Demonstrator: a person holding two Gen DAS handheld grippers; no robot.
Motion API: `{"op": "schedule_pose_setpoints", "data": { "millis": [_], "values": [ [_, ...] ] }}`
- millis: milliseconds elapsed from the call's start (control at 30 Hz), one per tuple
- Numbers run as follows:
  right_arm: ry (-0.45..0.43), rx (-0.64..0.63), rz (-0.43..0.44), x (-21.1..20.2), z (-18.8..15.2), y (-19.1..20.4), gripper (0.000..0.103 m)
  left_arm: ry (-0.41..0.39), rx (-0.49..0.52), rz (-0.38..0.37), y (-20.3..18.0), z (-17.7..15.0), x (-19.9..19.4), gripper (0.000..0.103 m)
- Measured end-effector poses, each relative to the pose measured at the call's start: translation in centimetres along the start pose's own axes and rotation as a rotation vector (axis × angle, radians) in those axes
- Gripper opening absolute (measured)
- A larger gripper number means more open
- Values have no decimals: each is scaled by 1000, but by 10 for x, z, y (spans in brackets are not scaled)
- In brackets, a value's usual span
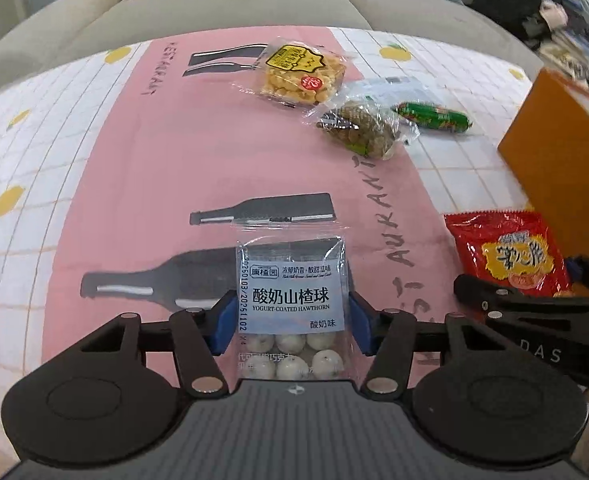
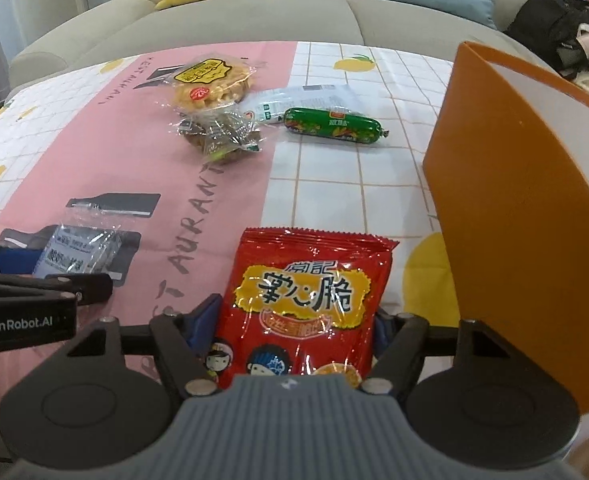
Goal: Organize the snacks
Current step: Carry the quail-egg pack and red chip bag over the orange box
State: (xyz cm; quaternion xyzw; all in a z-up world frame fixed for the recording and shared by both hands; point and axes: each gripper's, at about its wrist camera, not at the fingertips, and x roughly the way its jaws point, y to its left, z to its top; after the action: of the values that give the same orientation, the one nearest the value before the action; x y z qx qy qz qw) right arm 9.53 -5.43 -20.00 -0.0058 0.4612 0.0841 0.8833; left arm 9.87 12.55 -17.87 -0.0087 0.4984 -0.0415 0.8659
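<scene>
The yogurt-coated hawthorn packet [image 1: 290,300] sits low and centre in my left view, lying on the pink tablecloth [image 1: 154,168], with my left gripper [image 1: 290,322] clamped on its sides, blue pads [image 1: 222,324] against the wrapper. In my right view the red crisp packet [image 2: 306,304] fills the lower middle, my right gripper [image 2: 294,330] gripping its edges. At the right edge stands the orange box [image 2: 514,208]. Toward the upper middle lie a yellow puffed-snack pack [image 2: 210,84], a clear-wrapped brown snack [image 2: 222,136] and a green sausage [image 2: 332,126].
</scene>
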Motion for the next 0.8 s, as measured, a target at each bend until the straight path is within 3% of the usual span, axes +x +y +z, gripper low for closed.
{"op": "schedule_pose_setpoints", "data": {
  "millis": [167,333,567,800],
  "values": [
    [-59,-12,38,-29,7,-1,69,-2,-72,-25,0,7,-22,65],
    [-128,-4,95,-68,19,-13,69,-37,-96,-105,-15,19,-55,65],
    [-184,32,127,-120,37,-70,69,-76,-43,-219,-69,53,-93,65],
    [-237,35,44,-163,53,-148,69,-67,107,-341,-157,90,-106,65]
  ]
}}
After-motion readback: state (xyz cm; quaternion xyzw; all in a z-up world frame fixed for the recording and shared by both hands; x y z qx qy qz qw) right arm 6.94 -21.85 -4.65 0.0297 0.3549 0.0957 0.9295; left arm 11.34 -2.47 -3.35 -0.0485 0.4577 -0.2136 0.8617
